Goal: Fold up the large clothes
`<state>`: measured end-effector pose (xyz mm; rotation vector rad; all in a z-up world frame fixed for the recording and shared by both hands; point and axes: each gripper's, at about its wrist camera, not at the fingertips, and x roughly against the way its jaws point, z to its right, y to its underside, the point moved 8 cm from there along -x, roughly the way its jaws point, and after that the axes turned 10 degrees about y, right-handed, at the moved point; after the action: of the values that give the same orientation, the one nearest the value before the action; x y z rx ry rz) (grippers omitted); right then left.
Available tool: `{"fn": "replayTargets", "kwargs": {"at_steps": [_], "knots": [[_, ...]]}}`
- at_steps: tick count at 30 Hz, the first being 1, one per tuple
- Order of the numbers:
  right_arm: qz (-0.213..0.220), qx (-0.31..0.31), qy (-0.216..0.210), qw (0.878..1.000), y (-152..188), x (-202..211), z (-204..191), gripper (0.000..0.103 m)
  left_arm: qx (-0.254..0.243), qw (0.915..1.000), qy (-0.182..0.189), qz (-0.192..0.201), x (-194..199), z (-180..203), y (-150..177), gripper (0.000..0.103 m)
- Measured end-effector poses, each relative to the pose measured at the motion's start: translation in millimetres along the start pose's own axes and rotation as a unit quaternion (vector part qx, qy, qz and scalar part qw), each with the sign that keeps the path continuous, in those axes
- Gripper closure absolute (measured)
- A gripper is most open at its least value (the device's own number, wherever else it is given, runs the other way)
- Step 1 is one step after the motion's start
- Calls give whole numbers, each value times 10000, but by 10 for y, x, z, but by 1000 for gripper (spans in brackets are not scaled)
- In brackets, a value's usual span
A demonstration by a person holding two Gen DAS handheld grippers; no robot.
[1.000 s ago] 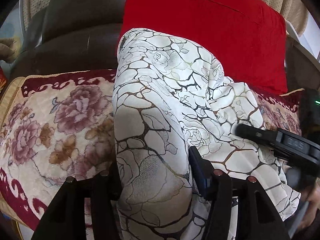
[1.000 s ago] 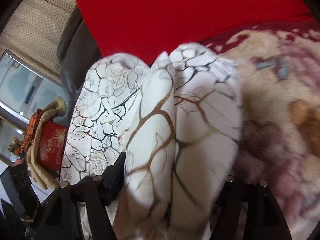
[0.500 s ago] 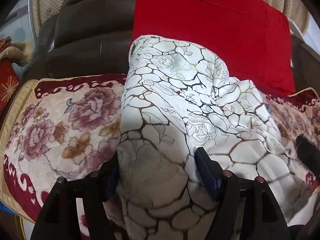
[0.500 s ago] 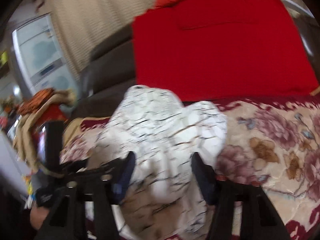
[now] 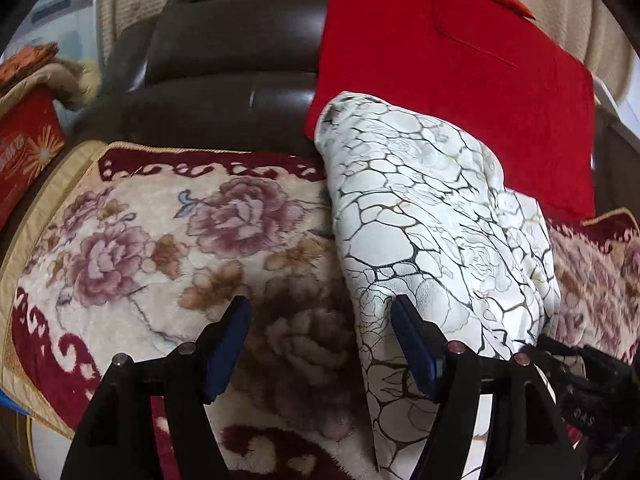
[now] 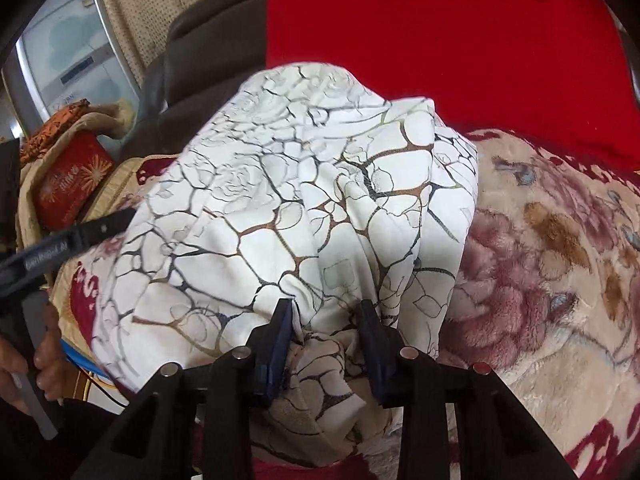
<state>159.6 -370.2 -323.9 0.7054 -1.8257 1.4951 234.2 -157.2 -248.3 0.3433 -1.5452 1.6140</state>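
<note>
White cloth printed with a dark, cracked-stone line pattern lies bunched in a soft heap on the floral seat cover of a dark brown sofa, its far end pushed up against a red cushion that leans on the backrest. No box, basket or other container for it shows in either view; the nearest thing of that kind is a red box with gold starbursts off the sofa's end, draped with tan and orange fabric (what is inside cannot be told).

Seen from the right wrist, the right gripper has a gathered fold of the cloth between its blue pads, and its jaws are closing on that fold, the fabric puckering around them. The left gripper has its jaws spread wide with only the floral cover between them; its right-hand pad lies against the edge of the cloth heap, not clamping it.

In the right wrist view the left gripper's black body reaches in from the left edge, with the person's hand on its handle. A pale appliance panel and a beige dotted curtain stand behind the sofa.
</note>
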Motion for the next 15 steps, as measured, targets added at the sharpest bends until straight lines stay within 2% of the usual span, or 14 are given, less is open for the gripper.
{"fn": "replayTargets", "kwargs": {"at_steps": [3,6,7,11,15], "knots": [[-64,-192,-56,9998,3,-58,45,67,-364,9992,-159,91,-24,93,26,30],[-63,-246,-81,9996,-12,-125,66,67,-849,9952,-481,-14,-154,155,85,30],[-53,-243,-60,9997,-27,-133,61,67,-866,9950,-485,-76,-199,152,95,30],[60,-245,11,9997,-37,-122,37,67,-422,9988,-121,-237,-226,50,94,28],[222,-283,-54,9993,-35,32,18,64,-314,9993,-191,-97,-85,70,107,29]]}}
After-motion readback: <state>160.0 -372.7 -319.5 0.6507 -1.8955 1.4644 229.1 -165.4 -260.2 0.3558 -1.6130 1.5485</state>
